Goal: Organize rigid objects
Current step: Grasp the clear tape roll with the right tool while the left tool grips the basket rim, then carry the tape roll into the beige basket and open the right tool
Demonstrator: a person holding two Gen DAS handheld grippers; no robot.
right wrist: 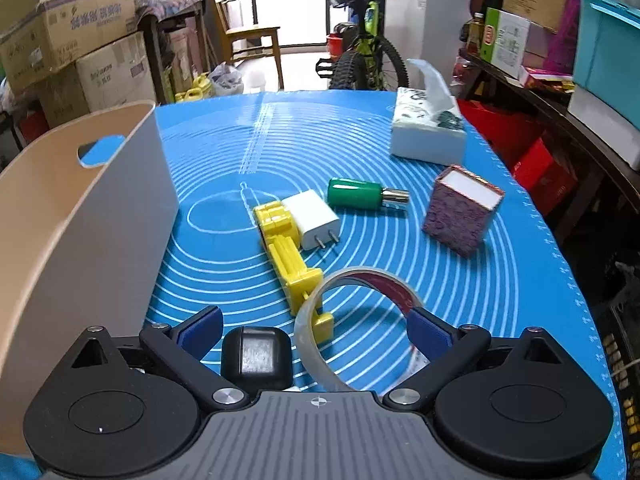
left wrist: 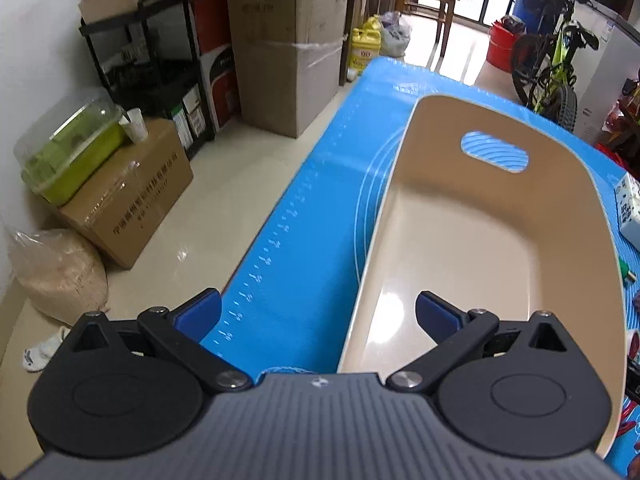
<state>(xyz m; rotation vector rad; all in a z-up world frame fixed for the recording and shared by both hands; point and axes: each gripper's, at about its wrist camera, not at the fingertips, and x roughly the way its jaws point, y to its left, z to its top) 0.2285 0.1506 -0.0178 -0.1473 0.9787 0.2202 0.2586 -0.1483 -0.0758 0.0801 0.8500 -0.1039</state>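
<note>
A beige bin [left wrist: 500,216] with a handle slot sits empty on the blue mat [left wrist: 304,208]. My left gripper [left wrist: 318,314] is open, straddling the bin's near left rim. In the right wrist view the bin [right wrist: 80,216] stands at left. On the mat lie a yellow plastic tool [right wrist: 286,248], a white charger plug [right wrist: 312,216], a green-handled bit [right wrist: 356,194], a purple box [right wrist: 460,212], a clear tape roll [right wrist: 320,320] and a black case [right wrist: 256,356]. My right gripper [right wrist: 316,328] is open, with the black case and tape roll between its fingers.
A tissue box [right wrist: 428,128] stands at the mat's far right. Cardboard boxes [left wrist: 288,48] and a black shelf [left wrist: 148,52] line the floor at left. A bicycle [right wrist: 364,52] stands beyond the table. A white patterned box [left wrist: 630,208] sits right of the bin.
</note>
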